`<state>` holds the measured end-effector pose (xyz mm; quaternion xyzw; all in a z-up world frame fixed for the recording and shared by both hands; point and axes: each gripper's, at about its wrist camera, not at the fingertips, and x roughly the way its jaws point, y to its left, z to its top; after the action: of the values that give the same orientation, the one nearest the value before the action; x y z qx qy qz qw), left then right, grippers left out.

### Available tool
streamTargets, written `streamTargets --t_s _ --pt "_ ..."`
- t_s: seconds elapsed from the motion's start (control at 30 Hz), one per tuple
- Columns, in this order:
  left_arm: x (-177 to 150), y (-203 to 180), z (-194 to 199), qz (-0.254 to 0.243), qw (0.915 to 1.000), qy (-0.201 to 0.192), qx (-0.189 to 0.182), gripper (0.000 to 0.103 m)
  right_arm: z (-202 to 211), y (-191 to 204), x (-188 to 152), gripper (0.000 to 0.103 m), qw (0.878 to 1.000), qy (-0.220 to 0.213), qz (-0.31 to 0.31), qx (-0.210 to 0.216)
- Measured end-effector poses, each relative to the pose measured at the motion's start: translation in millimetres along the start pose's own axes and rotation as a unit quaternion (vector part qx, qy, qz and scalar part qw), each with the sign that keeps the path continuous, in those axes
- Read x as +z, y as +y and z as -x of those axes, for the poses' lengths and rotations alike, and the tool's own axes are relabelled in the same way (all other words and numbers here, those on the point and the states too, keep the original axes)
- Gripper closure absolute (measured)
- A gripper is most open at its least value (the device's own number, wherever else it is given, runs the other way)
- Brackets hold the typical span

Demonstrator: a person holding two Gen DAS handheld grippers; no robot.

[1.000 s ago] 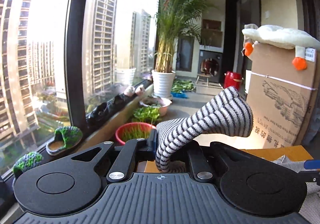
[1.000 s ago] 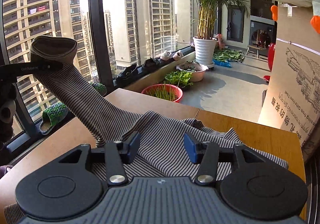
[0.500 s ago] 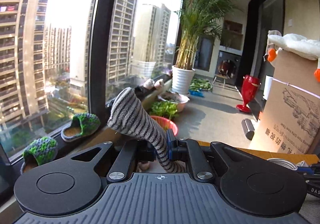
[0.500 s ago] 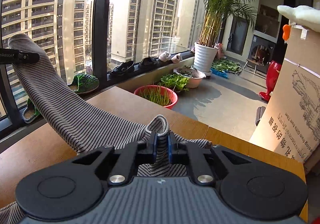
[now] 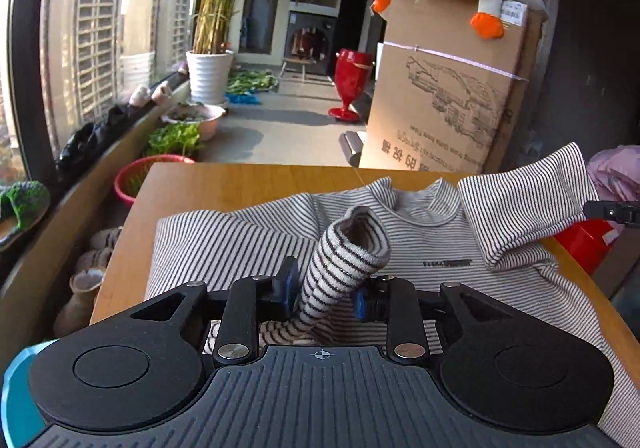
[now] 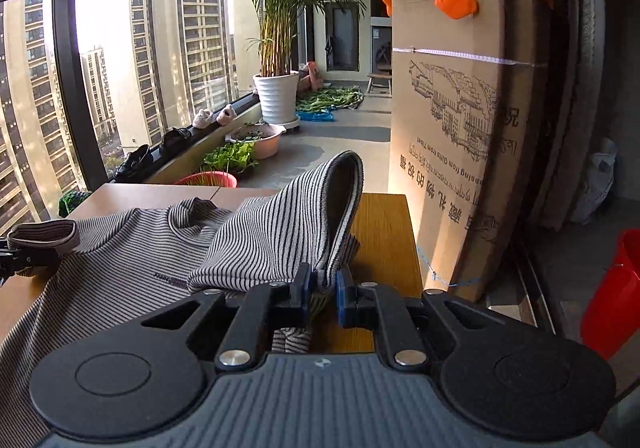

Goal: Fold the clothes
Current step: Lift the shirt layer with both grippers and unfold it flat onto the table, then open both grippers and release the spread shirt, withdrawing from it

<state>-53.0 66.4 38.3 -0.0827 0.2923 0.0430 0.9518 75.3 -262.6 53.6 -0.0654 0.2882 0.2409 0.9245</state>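
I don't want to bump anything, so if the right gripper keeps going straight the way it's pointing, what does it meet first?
The right gripper is shut on the striped sleeve, which already fills the space just ahead. Beyond it lies the wooden table, then probably the cardboard box slightly to the right, though depth is hard to judge.

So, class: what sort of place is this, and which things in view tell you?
Probably an enclosed high-rise apartment balcony used as a work spot: tall windows facing tower blocks, a potted palm on the floor, shoes along the sill, and a wooden table holding a striped shirt.
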Motion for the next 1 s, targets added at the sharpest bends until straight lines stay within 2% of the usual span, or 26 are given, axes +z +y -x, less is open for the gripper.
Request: streamTargets --t_s 0.07,0.1,0.13,0.17,0.23,0.33,0.37,0.47,0.57,0.63,0.77,0.8,0.83,0.87,0.93,1.0 --pt "-10 -5 11 -0.007 0.9999 0.006 -0.007 0.044 0 -3 -19 0.082 1.0 0.017 -0.01 -0.004" --pt "-14 -7 17 -0.008 0.9999 0.007 -0.011 0.04 1 -5 -30 0.071 0.999 0.022 -0.022 -0.002" --pt "-18 -8 22 -0.007 0.9998 0.011 -0.016 0.03 4 -8 -36 0.057 0.999 0.028 -0.04 0.018" --pt "-23 -10 27 -0.004 0.9996 0.017 -0.022 0.021 5 -9 -39 0.051 0.998 0.034 -0.051 0.034" --pt "-32 -12 29 0.004 0.9988 0.037 -0.032 0.02 2 -3 -54 0.048 0.994 0.056 -0.061 0.067" --pt "-46 -11 21 0.01 0.9969 0.071 -0.033 0.024 -10 15 -59 0.053 0.993 0.065 -0.046 0.085" --pt "-49 -10 19 0.007 0.9969 0.074 -0.026 0.034 -13 19 -58 0.054 0.993 0.063 -0.043 0.086" --pt "-47 -2 15 0.011 0.9975 0.07 -0.008 0.043 -28 35 -52 0.059 0.993 0.058 -0.029 0.097" --pt "-43 10 11 0.022 0.9975 0.066 0.014 0.045 -44 44 -43 0.062 0.994 0.054 -0.018 0.088" --pt "-44 14 13 0.027 0.9974 0.065 0.017 0.044 -45 45 -37 0.062 0.997 0.039 -0.016 0.072" --pt "-51 12 19 0.017 0.9982 0.056 0.011 0.035 -18 55 -21 0.061 0.997 -0.047 0.055 0.022" --pt "-52 11 19 0.015 0.9984 0.054 0.009 0.033 -19 60 -15 0.057 0.996 -0.052 0.077 0.016" --pt "-51 10 18 0.016 0.9985 0.053 0.007 0.028 -26 65 -8 0.046 0.994 -0.035 0.098 0.025" --pt "-50 9 17 0.019 0.9985 0.052 0.004 0.022 -36 70 -3 0.044 0.993 -0.017 0.109 0.043" --pt "-50 6 14 0.026 0.9985 0.048 0.002 0.017 -58 84 2 0.044 0.991 -0.006 0.125 0.047" --pt "-52 5 14 0.025 0.9987 0.044 0.004 0.017 -76 101 3 0.044 0.986 -0.016 0.164 0.029"
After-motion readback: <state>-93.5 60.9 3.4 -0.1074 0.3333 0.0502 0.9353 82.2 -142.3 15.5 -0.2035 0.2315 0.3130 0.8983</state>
